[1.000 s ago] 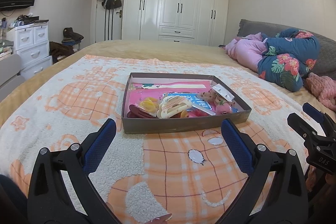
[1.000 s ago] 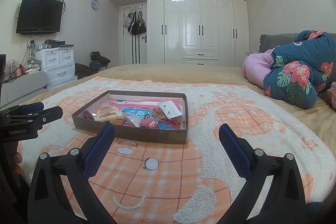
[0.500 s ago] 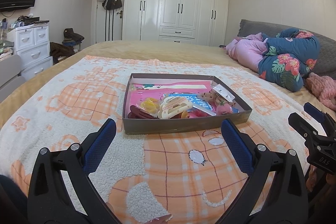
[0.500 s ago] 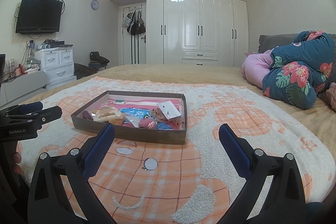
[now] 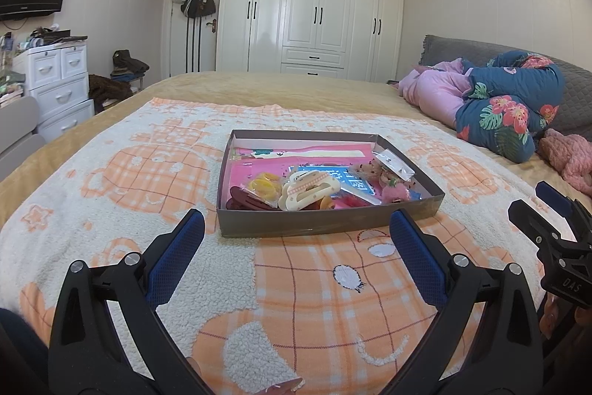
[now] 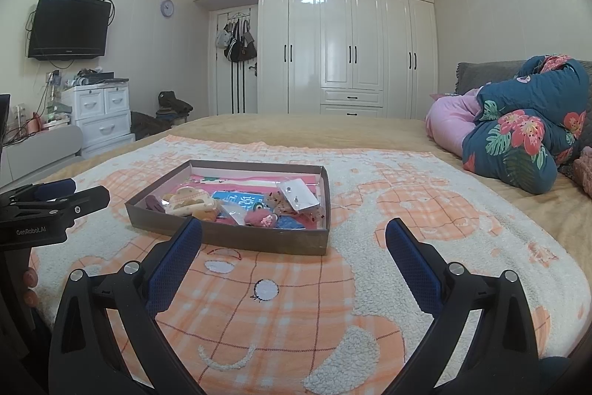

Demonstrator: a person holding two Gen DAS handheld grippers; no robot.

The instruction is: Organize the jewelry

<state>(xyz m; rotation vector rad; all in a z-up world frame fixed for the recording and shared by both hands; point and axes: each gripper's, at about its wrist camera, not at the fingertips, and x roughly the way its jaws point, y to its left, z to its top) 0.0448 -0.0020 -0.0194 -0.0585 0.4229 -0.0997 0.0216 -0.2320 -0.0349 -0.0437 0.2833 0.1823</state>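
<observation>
A shallow brown box (image 5: 329, 223) (image 6: 229, 236) lies on the orange-and-white blanket. It holds a cream hair claw (image 5: 309, 189) (image 6: 188, 200), yellow hair ties (image 5: 263, 186), dark red clips (image 5: 246, 202), a blue card (image 5: 351, 182), pink fuzzy pieces (image 5: 396, 193) (image 6: 261, 219) and a small clear bag of earrings (image 5: 397, 165) (image 6: 298, 193). My left gripper (image 5: 296, 239) hangs open in front of the box, nothing between its fingers. My right gripper (image 6: 294, 243) is open too, near the box's front right corner.
The blanket (image 5: 148, 180) covers a tan bed. Folded bedding, pink and floral blue (image 5: 507, 106), lies at the right with a pink plush (image 5: 569, 158). White drawers (image 5: 59, 76) stand left of the bed; a wardrobe (image 5: 314, 10) fills the far wall.
Both views have shifted very slightly; the box and its contents lie as before, and both grippers remain open.
</observation>
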